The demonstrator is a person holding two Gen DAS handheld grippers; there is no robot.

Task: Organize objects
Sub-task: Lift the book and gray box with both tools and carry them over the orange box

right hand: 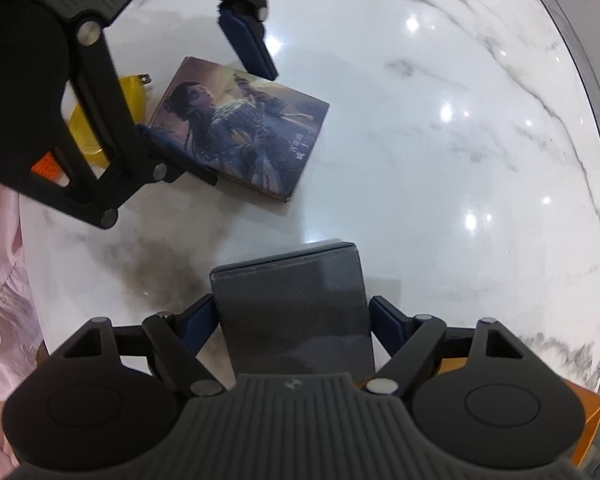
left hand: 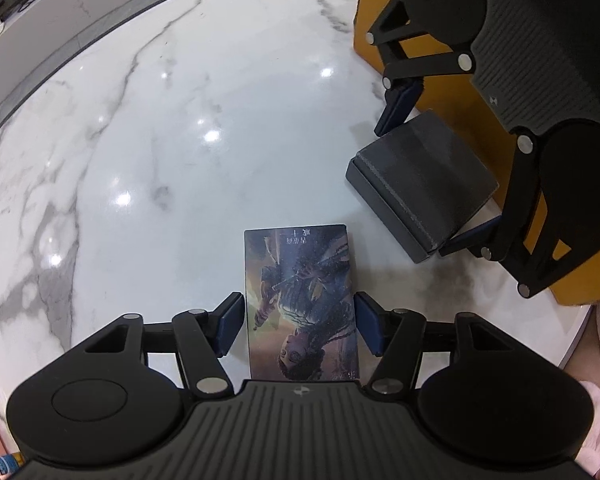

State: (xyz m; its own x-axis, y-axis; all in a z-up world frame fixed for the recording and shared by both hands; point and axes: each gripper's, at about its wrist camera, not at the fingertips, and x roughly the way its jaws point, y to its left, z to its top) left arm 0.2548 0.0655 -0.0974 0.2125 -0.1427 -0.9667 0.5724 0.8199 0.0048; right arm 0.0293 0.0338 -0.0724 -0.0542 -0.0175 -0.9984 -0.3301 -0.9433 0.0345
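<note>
Both grippers lowered astride boxes, grasp pending.
Left gripper (left hand: 299, 322) spread around flat illustrated box (left hand: 302, 304); right gripper (right hand: 290, 320) spread around dark grey rectangular box (right hand: 292, 308) beside it; next, squeezing each squarely.

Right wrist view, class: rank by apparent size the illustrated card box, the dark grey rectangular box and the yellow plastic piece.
1. Dark grey rectangular box, though it is nearest the camera, so unsure against:
2. Illustrated card box.
3. Yellow plastic piece, partly hidden.
</note>
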